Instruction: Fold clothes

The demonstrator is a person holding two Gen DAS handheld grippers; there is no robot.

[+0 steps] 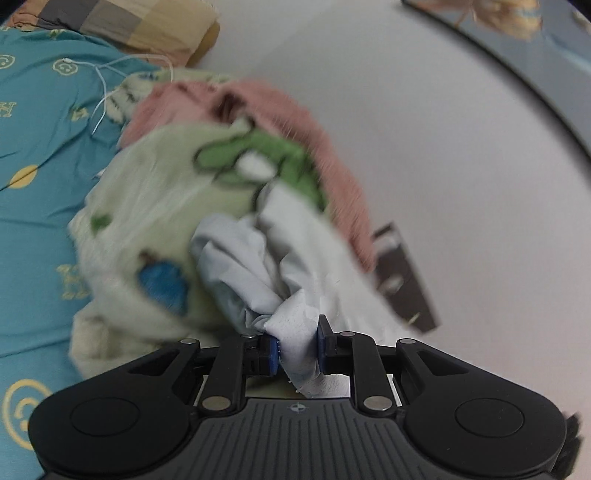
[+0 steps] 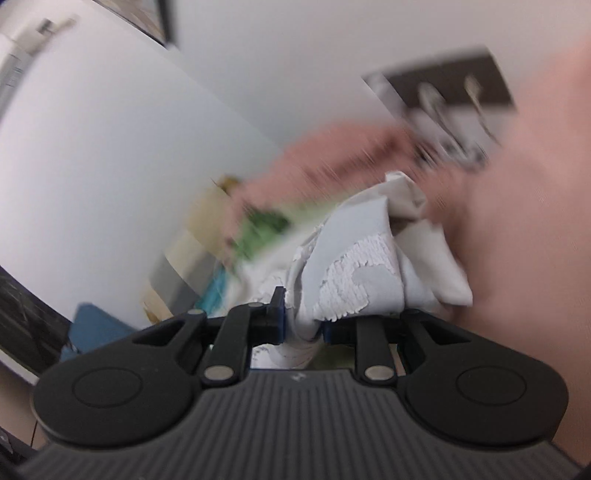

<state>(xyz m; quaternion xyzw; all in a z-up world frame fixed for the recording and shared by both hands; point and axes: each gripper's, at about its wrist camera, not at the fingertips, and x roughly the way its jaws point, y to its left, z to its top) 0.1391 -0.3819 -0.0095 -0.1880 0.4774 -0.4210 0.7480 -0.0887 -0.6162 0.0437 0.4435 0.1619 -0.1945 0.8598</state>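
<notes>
Both tools are clamped down on the same piece of clothing here. The left tool [image 1: 297, 347] has its blue-padded fingers [image 1: 272, 354] drawn in most of the way, squeezing a bunched wad of the pale grey-white garment [image 1: 251, 254] between them; a bit of fabric pokes out below the pads toward the tool body. The gap between the fingers is just the thickness of the scrunched cloth.

The right tool [image 2: 303, 325] is the same story: fingers nearly together, pinching another fold of that garment [image 2: 354, 273]. From this side you can see a rough white flaky patch on the cloth, like a cracked print, sitting right above the grip. The right-hand finger is mostly buried under fabric, so only the left blue pad [image 2: 280, 314] shows clearly.

The garment is crumpled and held up off the bed, hanging in front of a heap of other laundry: a cream cloth with green and blue cartoon shapes [image 1: 155, 206] and a pink ribbed piece [image 1: 325, 155] draped over it. That heap lies on a teal bedsheet with yellow smiley prints [image 1: 40, 147], with a patchwork pillow [image 1: 140, 26] at the far end against a white wall [image 1: 424, 110]. A thin white cord [image 1: 107, 88] trails over the sheet. Lots of motion blur in the right wrist view, so the pink stuff there is just a smear.
</notes>
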